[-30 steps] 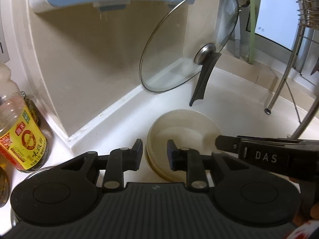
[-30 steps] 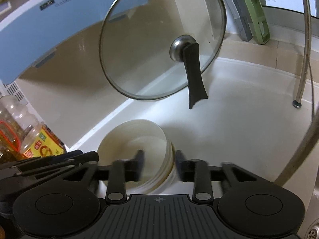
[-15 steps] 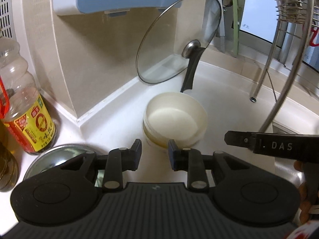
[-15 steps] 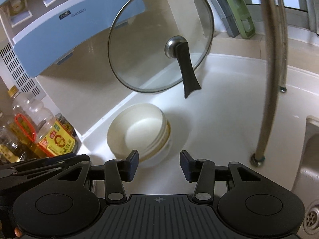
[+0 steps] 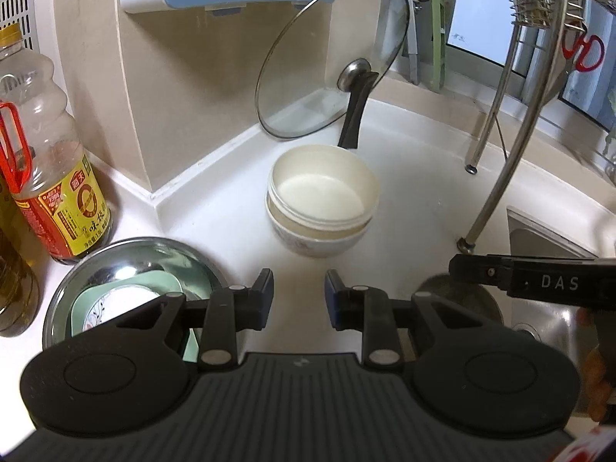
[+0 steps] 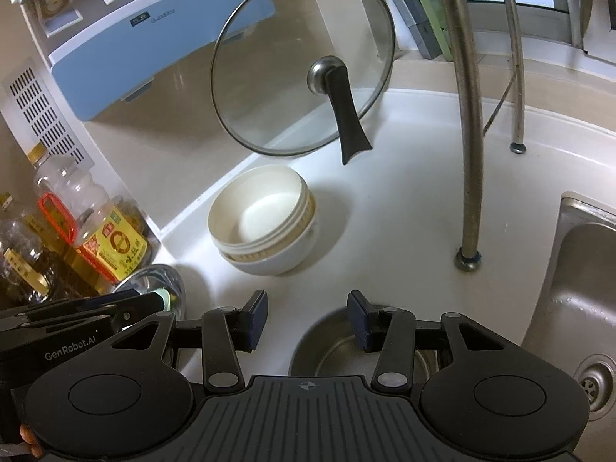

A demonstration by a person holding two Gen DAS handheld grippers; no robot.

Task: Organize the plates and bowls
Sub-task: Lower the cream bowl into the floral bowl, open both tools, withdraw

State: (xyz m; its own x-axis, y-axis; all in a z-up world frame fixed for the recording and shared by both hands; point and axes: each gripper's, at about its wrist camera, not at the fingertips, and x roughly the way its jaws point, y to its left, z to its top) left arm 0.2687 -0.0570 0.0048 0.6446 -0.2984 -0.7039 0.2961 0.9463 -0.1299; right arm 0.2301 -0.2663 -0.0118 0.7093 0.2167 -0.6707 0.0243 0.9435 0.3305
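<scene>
The stacked cream bowls (image 5: 322, 208) sit on the counter straight ahead of the left gripper (image 5: 298, 292), whose jaws are part open and empty. From the right gripper (image 6: 306, 317), wider open and also empty, they lie ahead and leftward. The left looks slightly better lined up.

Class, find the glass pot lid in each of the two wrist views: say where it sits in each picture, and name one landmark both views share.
Left wrist view: the glass lid is at upper centre, leaning against the wall corner behind the stacked cream bowls.
Right wrist view: the glass lid is at upper centre, above the stacked cream bowls.
Shared landmark: the yellow-labelled oil bottle, at the left in both.
</scene>
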